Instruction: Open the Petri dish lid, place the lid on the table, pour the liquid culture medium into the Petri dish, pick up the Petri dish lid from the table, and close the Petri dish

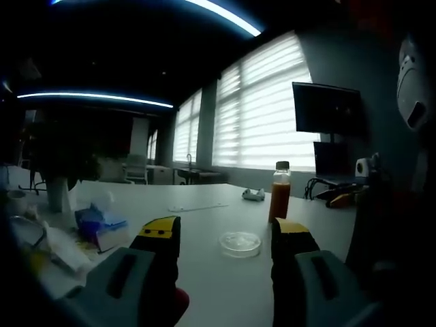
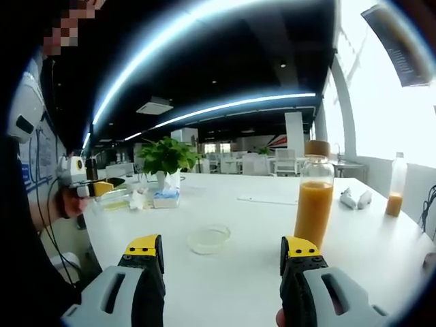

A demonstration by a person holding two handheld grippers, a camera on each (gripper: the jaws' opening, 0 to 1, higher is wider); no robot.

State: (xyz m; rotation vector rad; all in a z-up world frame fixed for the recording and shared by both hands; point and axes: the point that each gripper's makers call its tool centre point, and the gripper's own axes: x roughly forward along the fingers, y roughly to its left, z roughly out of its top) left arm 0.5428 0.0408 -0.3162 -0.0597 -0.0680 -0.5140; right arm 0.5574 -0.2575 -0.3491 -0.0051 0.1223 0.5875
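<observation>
Your left hand-held gripper [image 1: 225, 238] and right hand-held gripper [image 2: 221, 255] both gape wide, nothing held, w/ the lidded Petri dish [image 1: 240, 243] dead ahead mid-counter [image 2: 381, 245], framed betw. each pair of jaws. Medium bottle [image 2: 314, 195] stands just beyond, off to the dish's right. Left looks nearer, prob. for the lid.

This is looking like an open-plan office or meeting space; long ceiling light strips [image 2: 204, 109] are glowing over rows of white desks and chairs [image 2: 272, 162]; tall windows with blinds [image 1: 262, 109] are letting in daylight; a wall monitor [image 1: 325, 107] is hanging dark; a potted plant [image 2: 165, 158] is standing on the wide white table [image 2: 238, 272].
</observation>
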